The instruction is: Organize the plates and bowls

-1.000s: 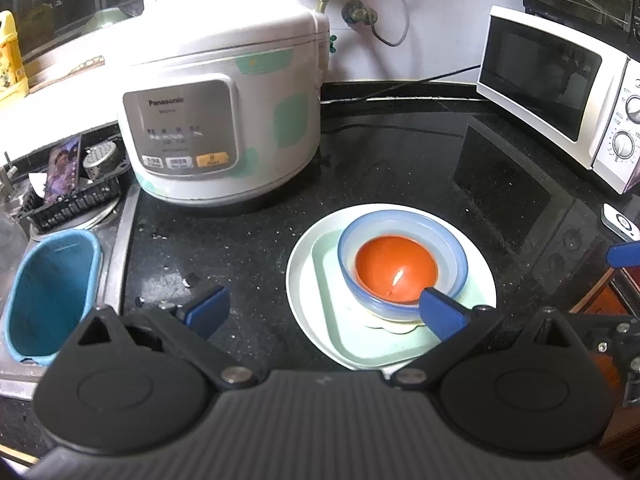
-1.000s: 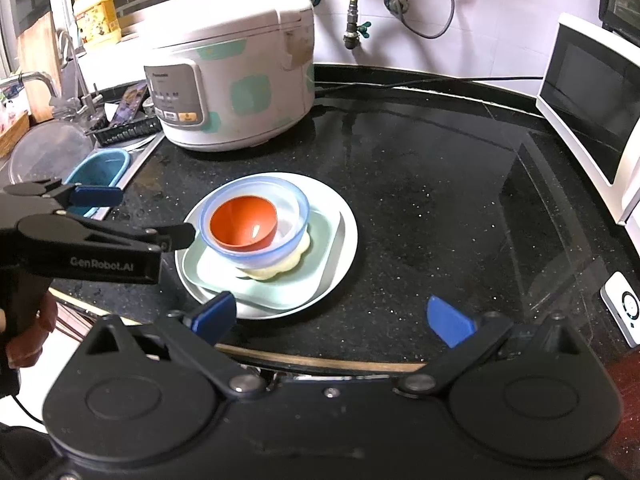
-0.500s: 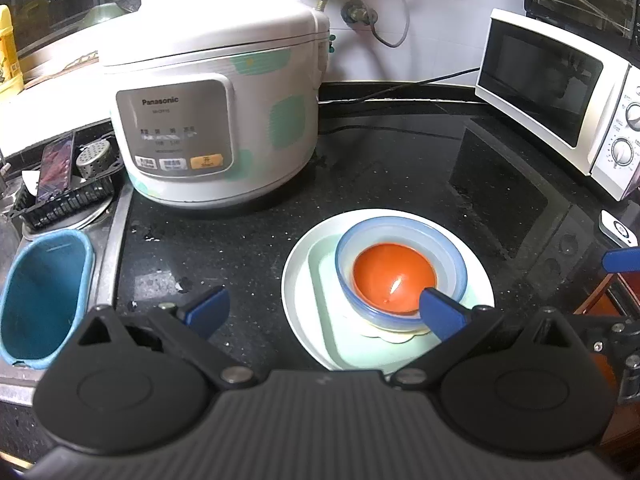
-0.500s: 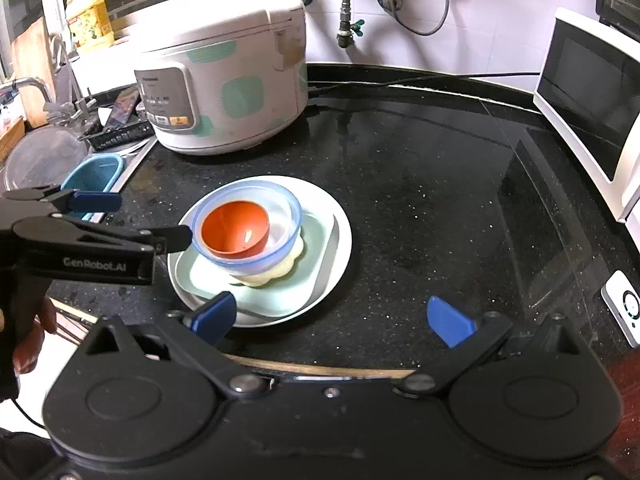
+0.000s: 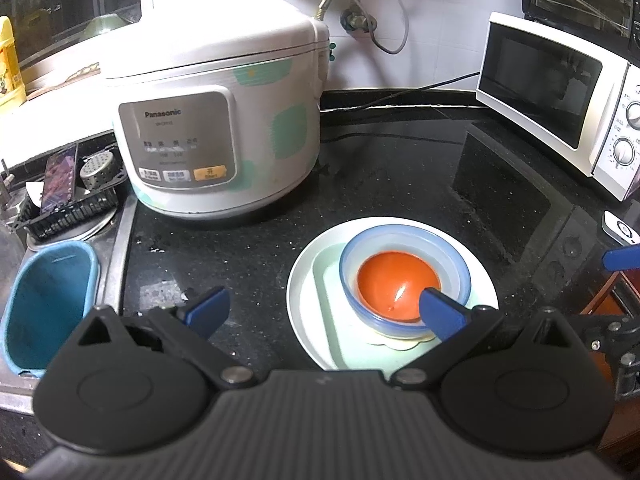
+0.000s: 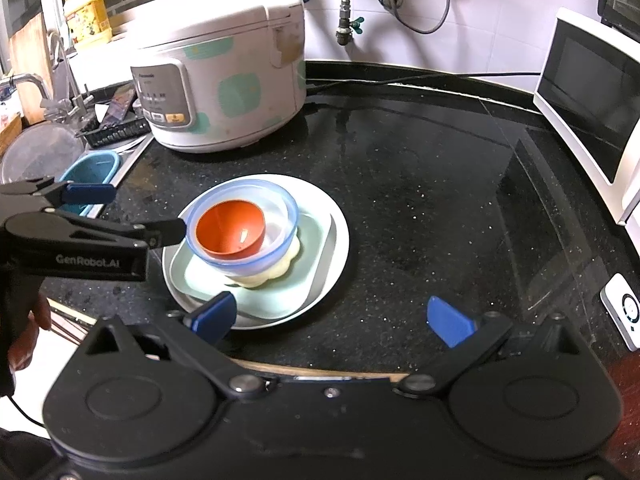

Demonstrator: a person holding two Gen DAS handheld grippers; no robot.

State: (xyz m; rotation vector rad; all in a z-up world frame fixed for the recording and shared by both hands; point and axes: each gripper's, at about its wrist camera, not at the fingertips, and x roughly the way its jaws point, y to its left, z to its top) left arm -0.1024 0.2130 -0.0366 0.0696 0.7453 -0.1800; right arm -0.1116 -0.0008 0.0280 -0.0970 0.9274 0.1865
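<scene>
A stack stands on the black counter: an orange bowl (image 5: 394,288) (image 6: 230,230) inside a clear blue bowl (image 5: 454,258) (image 6: 286,210), on a cream flower-shaped dish (image 6: 276,270), on a pale green square plate (image 5: 326,276) (image 6: 288,304), on a round white plate (image 5: 304,292) (image 6: 340,240). My left gripper (image 5: 320,310) is open and empty, held near the stack's left side; it also shows in the right wrist view (image 6: 128,212). My right gripper (image 6: 330,318) is open and empty, in front of the stack.
A white rice cooker (image 5: 216,128) (image 6: 224,80) stands behind the stack. A microwave (image 5: 560,96) (image 6: 592,92) is at the right. A blue tub (image 5: 44,304) and a black rack (image 5: 68,208) sit by the sink at left. A small white device (image 6: 624,308) lies at the counter's right edge.
Both grippers have drifted slightly; the stack sits a little further right and lower in the left wrist view. The stack itself has not moved.
</scene>
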